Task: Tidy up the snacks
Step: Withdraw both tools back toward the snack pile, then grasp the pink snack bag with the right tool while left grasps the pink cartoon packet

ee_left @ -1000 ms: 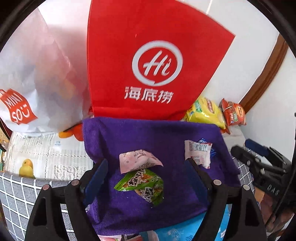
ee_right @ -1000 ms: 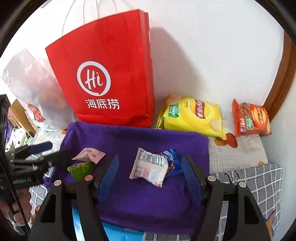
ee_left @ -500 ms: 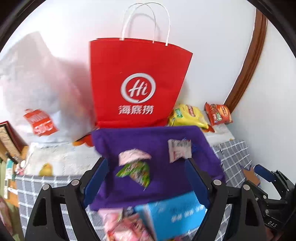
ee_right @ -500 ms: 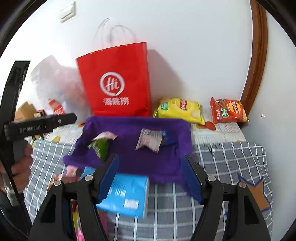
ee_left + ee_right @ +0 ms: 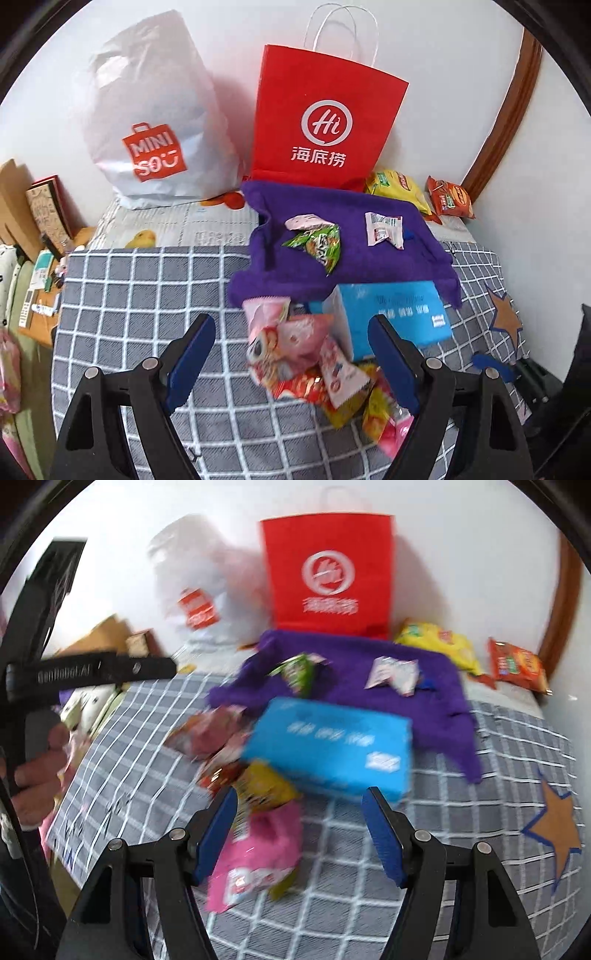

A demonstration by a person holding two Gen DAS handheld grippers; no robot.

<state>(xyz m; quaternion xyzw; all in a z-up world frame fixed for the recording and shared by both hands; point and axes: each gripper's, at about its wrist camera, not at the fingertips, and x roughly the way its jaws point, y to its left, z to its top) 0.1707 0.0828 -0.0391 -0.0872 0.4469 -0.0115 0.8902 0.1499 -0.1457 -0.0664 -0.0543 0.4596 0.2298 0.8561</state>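
A purple cloth [image 5: 369, 254] [image 5: 436, 701] lies before the red paper bag [image 5: 325, 118] [image 5: 328, 572]. On it rest a green packet [image 5: 319, 243] [image 5: 295, 670], a pink-white packet [image 5: 304, 221] and a white sachet [image 5: 382, 229] [image 5: 393, 672]. A blue box [image 5: 395, 317] [image 5: 328, 746] lies at the cloth's near edge beside a heap of pink, red and yellow snack packets [image 5: 306, 350] [image 5: 255, 834]. My left gripper [image 5: 291, 362] hangs open above the heap. My right gripper [image 5: 301, 830] is open over the pink packet, nothing gripped.
A white Miniso bag [image 5: 155, 122] stands left of the red bag. Yellow chips [image 5: 400, 186] [image 5: 439, 642] and a red chip bag [image 5: 450, 195] [image 5: 517, 662] lie at the back right. Grey checked tablecloth [image 5: 140, 295] covers the table. A hand [image 5: 33, 775] holds the other gripper at left.
Both grippers have pulled back from the purple cloth toward the table's near side. The blue box and snack heap have come into view. Jaw openings look the same.
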